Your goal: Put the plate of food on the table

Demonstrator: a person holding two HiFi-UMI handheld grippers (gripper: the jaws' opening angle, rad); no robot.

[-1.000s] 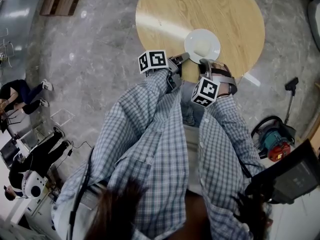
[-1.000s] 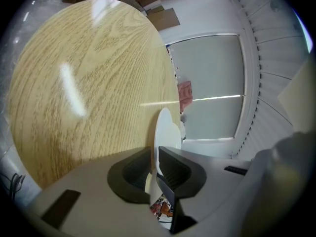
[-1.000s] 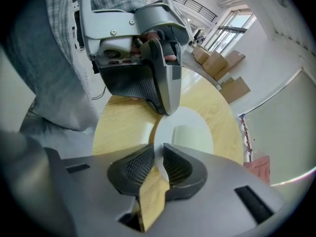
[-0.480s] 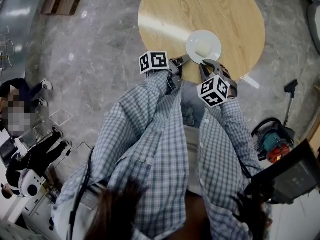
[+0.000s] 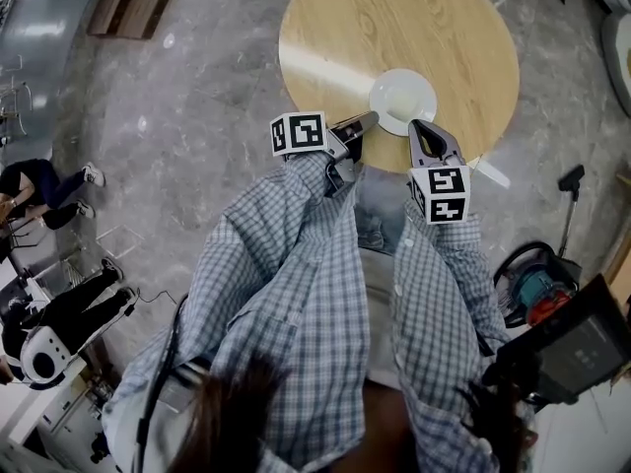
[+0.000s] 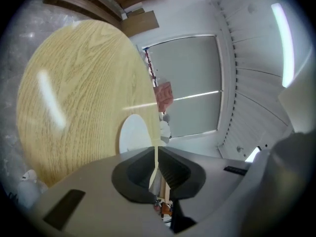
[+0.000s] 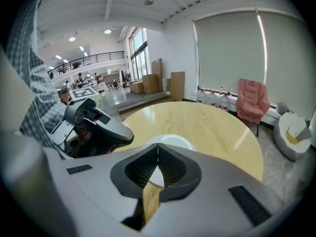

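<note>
Plate [image 5: 402,95] sits flat on the table [image 5: 394,18], close to the edge nearest me, so by my reading the task is as good as done and the danger now is undoing it. At the left, my left claw [image 5: 357,122] has its jaws pressed together with nothing between them, and its tip hangs just beside the plate's left rim. A sideways flick of that wrist could shove the plate across the wood. In the middle, the plate looks pale and nearly bare from above. I cannot make out what food is on it, so I also cannot judge how easily anything would slide off if it were jolted. At the right, my right claw [image 5: 421,128] is likewise closed on nothing. From the head view its tip overlaps the plate's near rim, and I cannot tell whether it touches. If I draw that claw straight back and low, it could hook the rim and drag the plate toward the edge and onto the floor. Lifting both claws first would avoid that.
</note>
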